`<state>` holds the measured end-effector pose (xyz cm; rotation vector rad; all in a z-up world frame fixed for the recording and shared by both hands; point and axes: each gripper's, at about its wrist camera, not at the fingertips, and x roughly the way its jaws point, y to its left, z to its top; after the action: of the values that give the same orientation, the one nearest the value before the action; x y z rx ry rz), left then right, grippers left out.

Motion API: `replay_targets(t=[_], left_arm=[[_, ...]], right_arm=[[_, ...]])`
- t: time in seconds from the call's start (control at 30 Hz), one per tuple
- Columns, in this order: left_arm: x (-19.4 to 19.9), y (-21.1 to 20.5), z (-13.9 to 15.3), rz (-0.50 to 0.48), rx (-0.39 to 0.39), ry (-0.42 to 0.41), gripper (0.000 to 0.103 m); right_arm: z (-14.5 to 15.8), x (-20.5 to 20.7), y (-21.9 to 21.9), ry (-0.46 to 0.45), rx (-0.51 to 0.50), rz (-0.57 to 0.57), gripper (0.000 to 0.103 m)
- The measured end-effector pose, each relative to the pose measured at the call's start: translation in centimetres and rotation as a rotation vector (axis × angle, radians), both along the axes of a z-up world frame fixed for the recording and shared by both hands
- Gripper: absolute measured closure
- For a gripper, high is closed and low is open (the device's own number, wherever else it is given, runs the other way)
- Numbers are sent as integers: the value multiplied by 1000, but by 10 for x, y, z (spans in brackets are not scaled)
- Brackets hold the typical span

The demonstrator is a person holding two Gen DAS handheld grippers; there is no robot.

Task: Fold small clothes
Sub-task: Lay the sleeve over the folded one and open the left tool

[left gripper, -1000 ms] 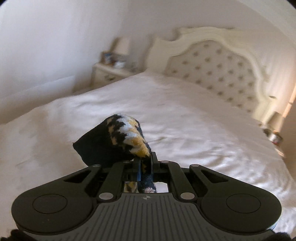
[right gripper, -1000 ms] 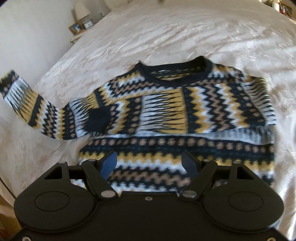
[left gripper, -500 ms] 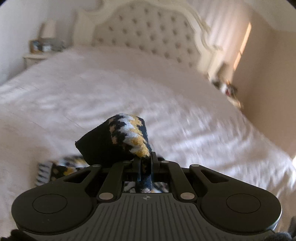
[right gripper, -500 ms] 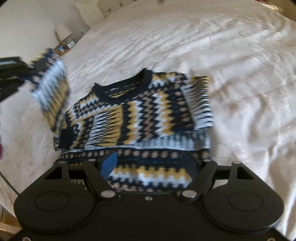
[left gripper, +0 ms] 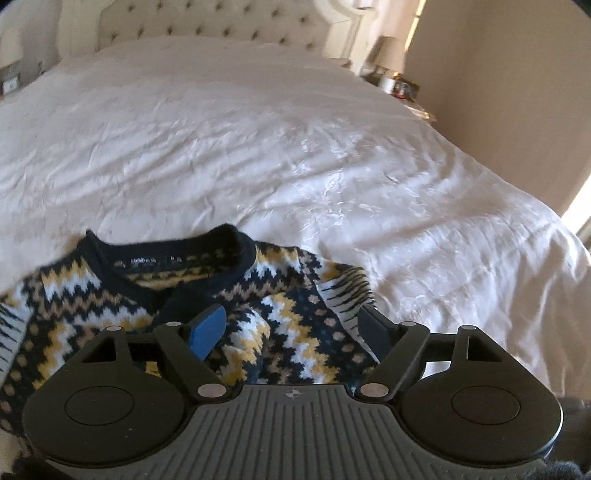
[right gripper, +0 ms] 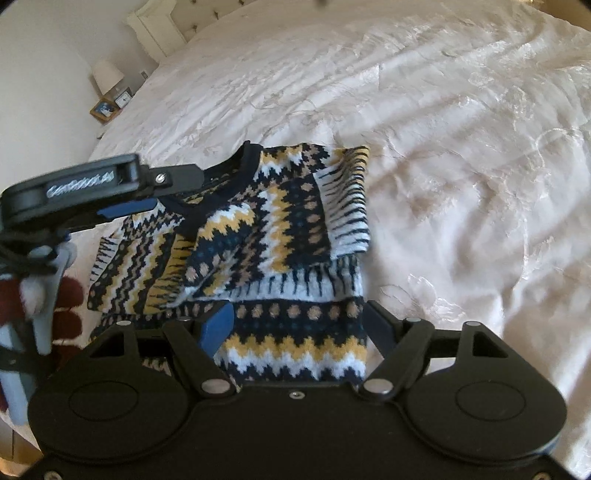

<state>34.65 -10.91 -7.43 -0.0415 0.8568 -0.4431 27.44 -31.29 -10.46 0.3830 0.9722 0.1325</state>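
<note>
The sweater [right gripper: 280, 236] lies on the bed [right gripper: 461, 147], sleeves folded in, under both tools. Left gripper [left gripper: 291, 328] and right gripper [right gripper: 299, 325] stand spread, empty. Neck label and the left gripper's side lettering are unreadable.

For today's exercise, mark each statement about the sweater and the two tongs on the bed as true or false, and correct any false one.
1. The left tongs are clamped on a sleeve cuff. False: they are open and hold nothing.
2. The patterned sweater lies on the white bedspread. True.
3. The right tongs are open, with the sweater's hem between the fingers. True.
4. The sweater's sleeves are stretched straight out to both sides. False: both are folded in over the body.
5. The navy collar faces the headboard. True.
</note>
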Motion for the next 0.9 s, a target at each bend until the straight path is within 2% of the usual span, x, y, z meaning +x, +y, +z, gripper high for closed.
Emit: replay_targets(t=[0.13, 0.23, 0.4, 0.5, 0.6, 0.7, 0.8, 0.9], left_arm=[[-1, 21, 2, -8, 70, -22, 22], [3, 57, -1, 52, 124, -14, 21], [28, 117, -30, 196, 193, 95, 21], [39, 141, -56, 235, 258, 160, 21], [45, 159, -85, 255, 296, 254, 21], [45, 173, -98, 282, 258, 284, 16], [47, 177, -101, 306, 223, 298, 14], [48, 178, -104, 318, 208, 303, 14]], right_arm=[[3, 12, 14, -25, 0, 11, 24], [9, 28, 29, -38, -13, 27, 24], [16, 66, 69, -67, -84, 129, 24], [12, 91, 95, -56, -130, 192, 24], [0, 111, 121, -23, -221, 261, 24], [-17, 125, 141, 14, -306, 313, 24], [-35, 133, 153, 58, -401, 358, 25], [-40, 132, 146, 50, -525, 341, 26]])
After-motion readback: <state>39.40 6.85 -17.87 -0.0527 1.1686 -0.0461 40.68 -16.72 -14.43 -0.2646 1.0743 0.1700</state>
